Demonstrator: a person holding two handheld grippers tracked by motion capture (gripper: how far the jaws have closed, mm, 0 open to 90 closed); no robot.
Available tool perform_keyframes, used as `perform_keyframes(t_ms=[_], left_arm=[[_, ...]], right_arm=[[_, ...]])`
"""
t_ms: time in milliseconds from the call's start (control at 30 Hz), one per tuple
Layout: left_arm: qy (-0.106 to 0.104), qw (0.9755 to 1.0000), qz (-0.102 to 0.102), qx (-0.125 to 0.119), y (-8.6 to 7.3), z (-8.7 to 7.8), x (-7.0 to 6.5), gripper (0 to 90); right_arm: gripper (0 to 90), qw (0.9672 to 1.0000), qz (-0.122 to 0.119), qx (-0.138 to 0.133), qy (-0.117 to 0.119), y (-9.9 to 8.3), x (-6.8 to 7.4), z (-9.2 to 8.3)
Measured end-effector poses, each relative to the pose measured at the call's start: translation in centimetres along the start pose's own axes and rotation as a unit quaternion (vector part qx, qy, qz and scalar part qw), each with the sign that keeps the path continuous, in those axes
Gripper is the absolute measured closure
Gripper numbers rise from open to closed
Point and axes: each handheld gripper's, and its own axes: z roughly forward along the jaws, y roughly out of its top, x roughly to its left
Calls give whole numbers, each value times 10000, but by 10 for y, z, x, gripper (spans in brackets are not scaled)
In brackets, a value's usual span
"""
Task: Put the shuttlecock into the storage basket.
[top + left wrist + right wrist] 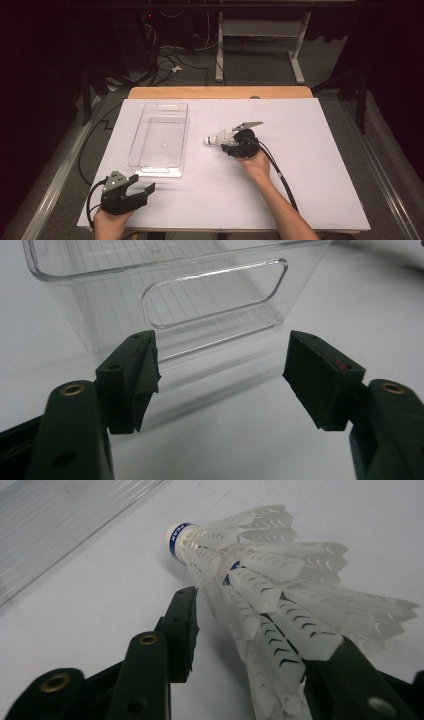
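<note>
Fingers point(182, 630) of right gripper point(231, 145): straddling shuttlecock point(250, 580) skirt, grip not confirmable; cork tip points ahead toward clear bin point(159, 140). Left gripper point(220, 375): released, idle.

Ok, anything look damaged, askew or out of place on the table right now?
Nothing stands out. The shuttlecock lies on its side between the right gripper jaws, feathers intact; the clear bin sits upright.
</note>
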Motion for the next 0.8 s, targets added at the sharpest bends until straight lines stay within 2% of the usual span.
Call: perform_keyframes(t_ms=[267, 467, 800], left_arm=[[0, 10000, 4, 6, 0, 0, 0, 311], [-13, 10000, 10, 2, 0, 0, 0, 311], [-38, 10000, 48, 1, 0, 1, -2, 311]], right_arm=[[763, 9998, 86, 170, 80, 1, 0, 1], [855, 9997, -9, 211, 125, 1, 0, 0], [888, 9994, -70, 313, 106, 1, 2, -3]])
